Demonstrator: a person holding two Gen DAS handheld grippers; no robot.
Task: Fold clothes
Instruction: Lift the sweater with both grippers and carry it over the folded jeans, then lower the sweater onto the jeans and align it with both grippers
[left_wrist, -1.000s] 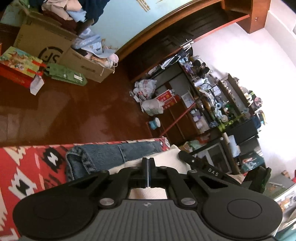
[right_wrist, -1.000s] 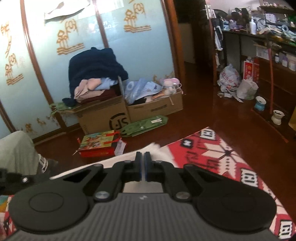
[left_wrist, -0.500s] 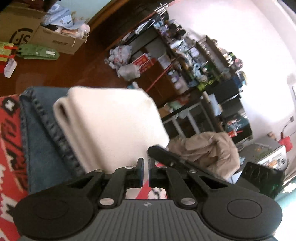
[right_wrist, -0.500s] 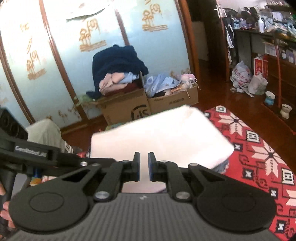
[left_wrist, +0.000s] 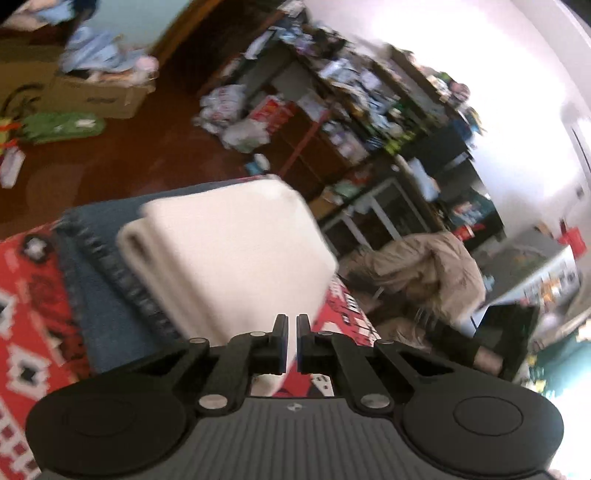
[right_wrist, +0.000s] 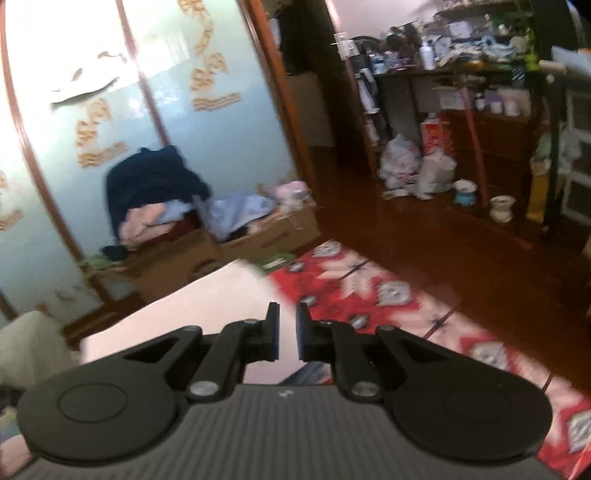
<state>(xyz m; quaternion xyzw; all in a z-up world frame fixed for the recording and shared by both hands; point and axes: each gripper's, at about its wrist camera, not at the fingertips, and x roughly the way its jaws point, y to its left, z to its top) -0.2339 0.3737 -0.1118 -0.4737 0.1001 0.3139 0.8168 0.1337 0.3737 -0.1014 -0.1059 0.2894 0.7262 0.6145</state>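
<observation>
A folded white garment (left_wrist: 236, 251) lies on folded blue jeans (left_wrist: 103, 295), which rest on a red patterned cloth (left_wrist: 29, 295). My left gripper (left_wrist: 291, 332) hovers just over the garment's near corner, shut, with nothing between its fingers. In the right wrist view the same white garment (right_wrist: 207, 310) fills the lower left, with the red cloth (right_wrist: 369, 295) to its right. My right gripper (right_wrist: 287, 325) hangs above the garment's near edge. Its jaws stand a small gap apart and hold nothing.
Cardboard boxes (right_wrist: 258, 236) heaped with clothes stand on the dark wooden floor by the glass doors. A beige jacket (left_wrist: 424, 266) lies beyond the red cloth. Cluttered shelves (left_wrist: 369, 122) and plastic bags (right_wrist: 417, 166) line the far wall. A person's trouser leg (right_wrist: 29, 343) shows at the left.
Both grippers have drawn back from the white garment, which now lies free on the jeans. The right jaws have parted slightly. The left view has rolled and swung towards the shelves.
</observation>
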